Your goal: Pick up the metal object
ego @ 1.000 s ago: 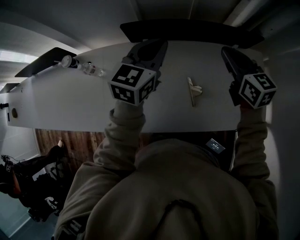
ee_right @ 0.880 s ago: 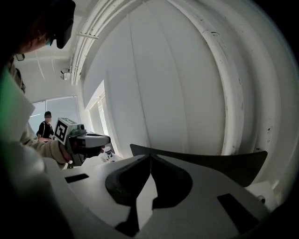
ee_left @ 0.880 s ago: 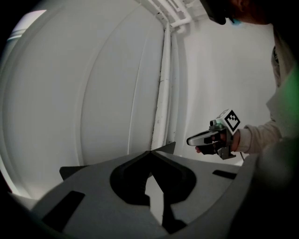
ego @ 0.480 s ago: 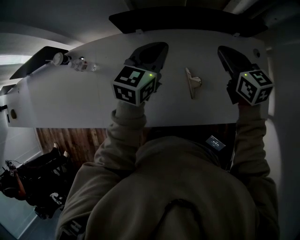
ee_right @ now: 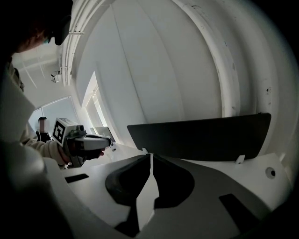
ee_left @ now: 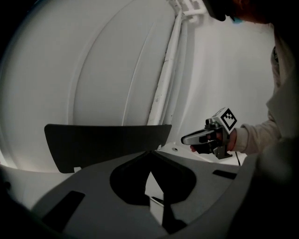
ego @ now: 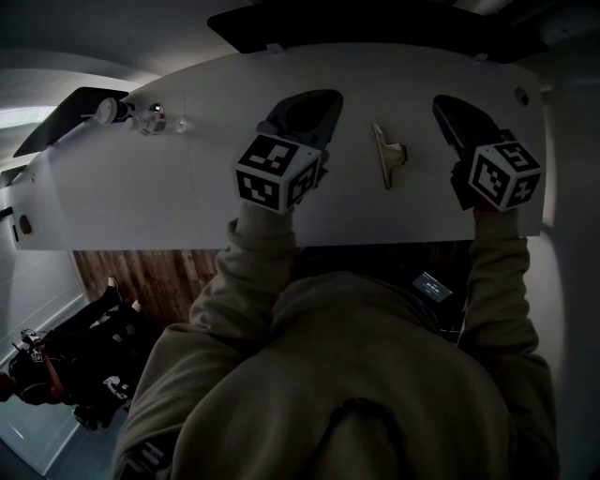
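The metal object (ego: 386, 155), a small pale bracket-like piece, lies on the white table (ego: 169, 202) between my two grippers. My left gripper (ego: 319, 98) hovers just left of it, jaws shut with nothing between them; in the left gripper view the tips (ee_left: 149, 153) meet. My right gripper (ego: 442, 103) hangs just right of the object, also shut and holding nothing, its tips (ee_right: 150, 155) closed in the right gripper view. Each gripper view shows the other gripper: the right one (ee_left: 205, 138) and the left one (ee_right: 88, 142). The metal object is hidden in both gripper views.
A dark upright panel (ego: 375, 23) stands along the table's far edge. Small clear items (ego: 155, 120) sit at the back left beside another dark panel (ego: 56, 131). A small hole (ego: 520, 95) marks the table's right corner. Dark gear (ego: 66, 375) lies on the floor below left.
Both grippers have sunk toward the table, staying either side of the metal object. The head view has tilted, so the table sits higher in the picture. Both stay shut.
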